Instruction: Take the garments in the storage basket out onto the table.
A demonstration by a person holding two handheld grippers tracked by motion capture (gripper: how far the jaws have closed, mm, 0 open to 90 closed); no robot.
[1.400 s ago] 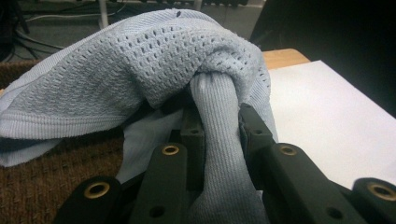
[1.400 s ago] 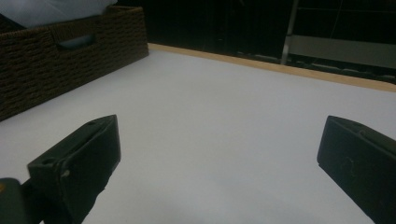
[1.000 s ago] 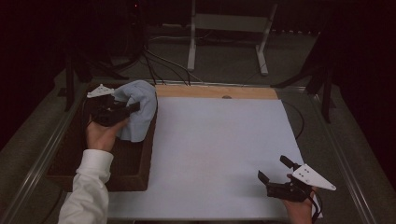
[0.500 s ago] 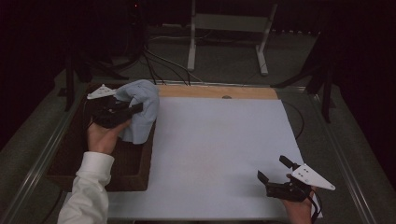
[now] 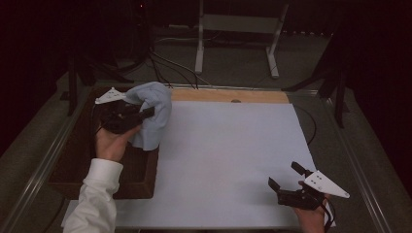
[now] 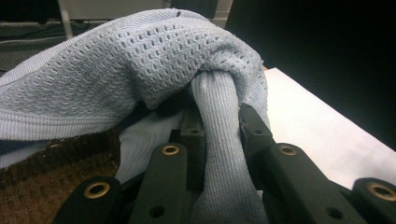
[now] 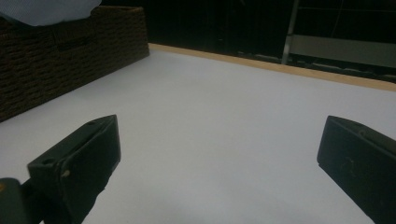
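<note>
Done: your left hand-held gripper (image 6: 219, 140) clamps the light-blue knit garment (image 5: 153, 114) above the wicker basket (image 5: 141, 170) | left: laying it on the worktop (image 5: 228, 160) (bare) | right hand-held gripper (image 5: 290, 180) jaws apart, idle.

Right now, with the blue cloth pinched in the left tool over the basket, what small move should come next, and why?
Probably carry the left tool sideways toward the white table. Its jaws are shut on a bunched fold of the blue cloth, which hangs above the brown basket, partly past its rim. The right tool waits open over the bare surface, so there is room to lay it down.

High view overhead facing forward, gripper views close and low, sharing white table (image 5: 228, 160), basket (image 7: 70, 56).
</note>
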